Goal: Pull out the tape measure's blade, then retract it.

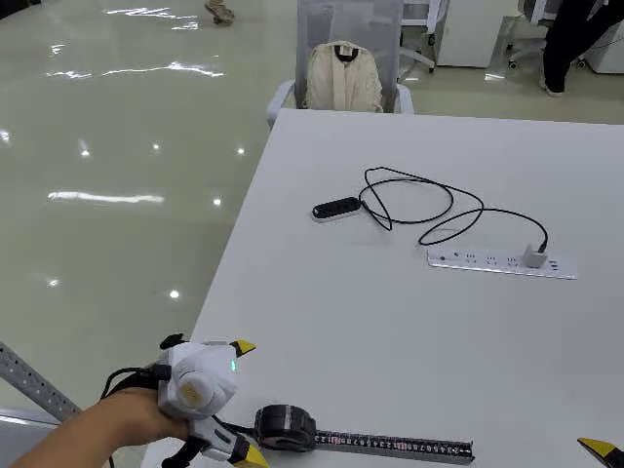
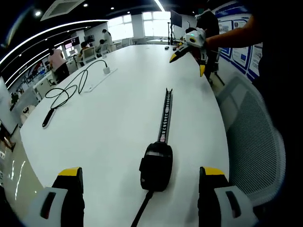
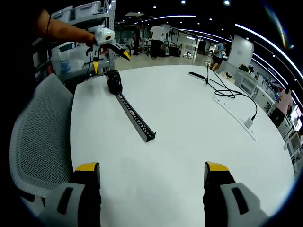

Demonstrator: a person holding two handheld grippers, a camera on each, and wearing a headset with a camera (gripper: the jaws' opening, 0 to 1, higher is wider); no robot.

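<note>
Seemingly the blade is already out, so retracting it is the step in hand.

Head view: the tape measure [image 1: 285, 427] sits at 6 o'clock on the white worktop [image 1: 390, 322], its blade [image 1: 395, 446] lying flat toward 4 o'clock. The left gripper [image 1: 248, 402] is at 7 o'clock, spread wide, its jaws opening toward the tape measure without closing on it. The hand [image 1: 122, 421] behind it comes in low from the corner. A yellow tip of the right gripper [image 1: 600, 448] shows at 5 o'clock, past the blade's far end.

Left gripper view: the tape measure [image 2: 156, 163] lies between the open jaws at 6 o'clock, with clear worktop on both sides. The blade [image 2: 165, 116] runs to 12 o'clock, toward the right gripper [image 2: 188, 64], which is held above the worktop with jaws apart.

Right gripper view: this gripper's own jaws stand spread at 6 o'clock, holding nothing. The blade's end [image 3: 150, 137] lies ahead of them and well apart.

A clean retract probably means first pinching the tape measure squarely with the left gripper so it cannot skid. The right gripper should then meet the blade's end and let it feed back slowly so it does not whip.
</note>
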